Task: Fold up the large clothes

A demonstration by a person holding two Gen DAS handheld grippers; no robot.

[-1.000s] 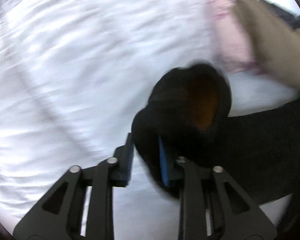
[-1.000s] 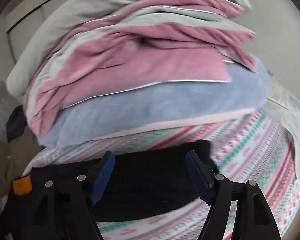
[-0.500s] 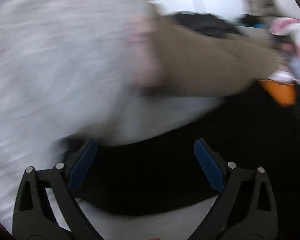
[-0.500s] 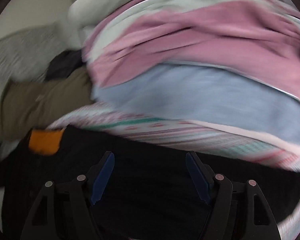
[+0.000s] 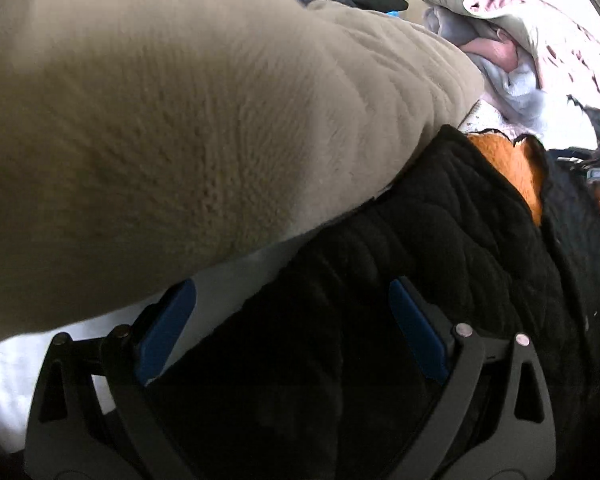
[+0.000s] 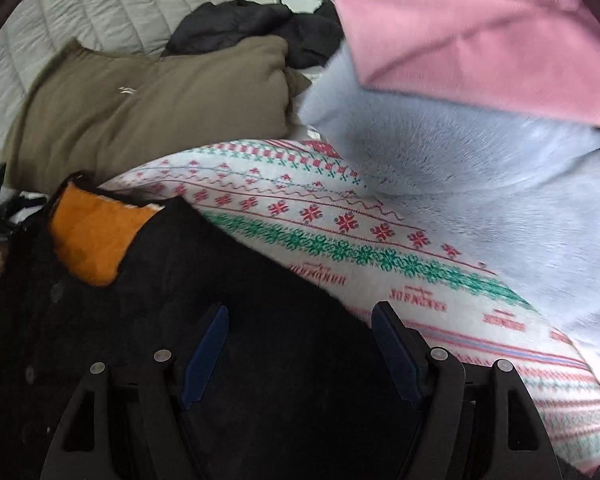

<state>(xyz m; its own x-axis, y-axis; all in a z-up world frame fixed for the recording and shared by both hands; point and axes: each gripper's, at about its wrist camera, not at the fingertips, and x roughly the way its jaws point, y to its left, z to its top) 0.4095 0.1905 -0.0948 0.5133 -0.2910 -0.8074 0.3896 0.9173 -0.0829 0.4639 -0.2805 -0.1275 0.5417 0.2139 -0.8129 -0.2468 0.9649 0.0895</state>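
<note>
A black quilted garment (image 5: 440, 248) with an orange lining (image 5: 516, 168) lies spread on the bed. It also shows in the right wrist view (image 6: 204, 280), with its orange lining (image 6: 92, 236) at the left. My left gripper (image 5: 292, 320) is open, low over the garment's near edge, with nothing between its blue pads. My right gripper (image 6: 298, 344) is open above the black fabric, also empty.
A tan fleece garment (image 5: 188, 120) bulges close over my left gripper; it shows olive in the right view (image 6: 148, 116). A patterned blanket (image 6: 360, 240), a pale blue fleece (image 6: 480, 168) and a pink fabric (image 6: 480, 32) pile at the right. A dark jacket (image 6: 240, 28) lies behind.
My left gripper was shut on the black garment a second ago; it has opened, let go and swung right toward the tan fleece. My right gripper has panned left along the garment, staying open.
</note>
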